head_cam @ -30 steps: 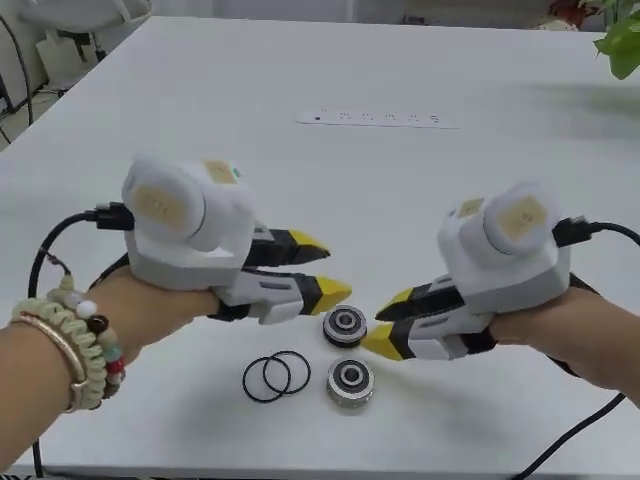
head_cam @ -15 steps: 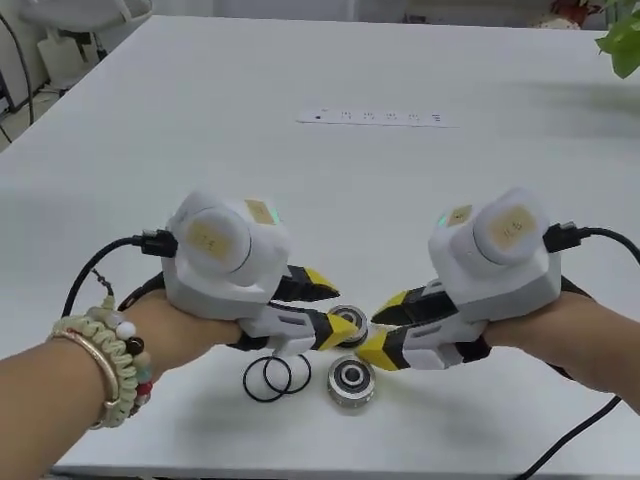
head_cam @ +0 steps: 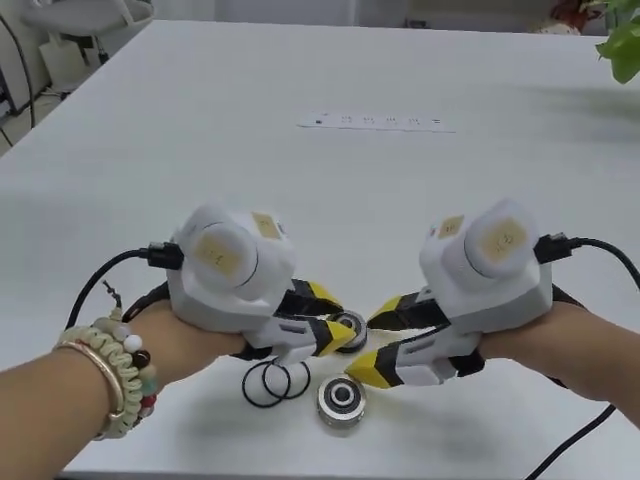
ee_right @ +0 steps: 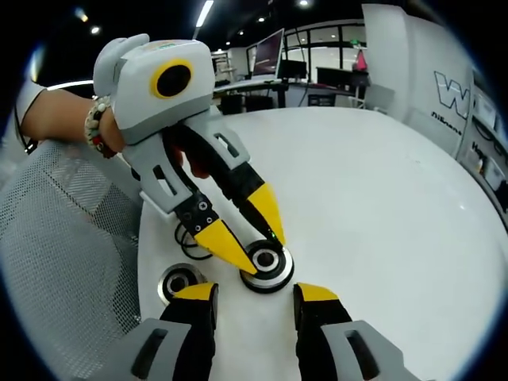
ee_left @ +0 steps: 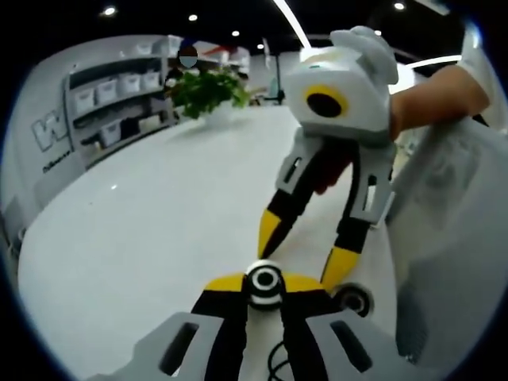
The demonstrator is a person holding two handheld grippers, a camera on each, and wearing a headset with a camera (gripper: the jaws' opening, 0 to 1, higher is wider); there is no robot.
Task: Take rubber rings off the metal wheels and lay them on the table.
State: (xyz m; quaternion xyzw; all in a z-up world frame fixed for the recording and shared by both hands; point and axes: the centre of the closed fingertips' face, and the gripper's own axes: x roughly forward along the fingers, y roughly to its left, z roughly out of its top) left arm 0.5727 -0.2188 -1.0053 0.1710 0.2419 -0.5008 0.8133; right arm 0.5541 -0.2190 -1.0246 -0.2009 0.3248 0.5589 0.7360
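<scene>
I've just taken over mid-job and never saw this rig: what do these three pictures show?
No robot arm: a person holds a two-jaw claw in each hand. The head view comes from a headset camera looking down; the two round views come from a camera on each claw. The left claw is shut on a metal wheel; the right claw is open beside it. On the white table lie a second wheel and two loose rubber rings.

The left tool [head_cam: 338, 320] points inward, its yellow-tipped jaws pinched onto a metal wheel [head_cam: 351, 322]. The right tool [head_cam: 372, 343] faces it nearly tip to tip, jaws spread apart. The left hand [head_cam: 185, 345] and right hand [head_cam: 545, 335] grip the tools' bodies, with both forearms angled inward.
</scene>
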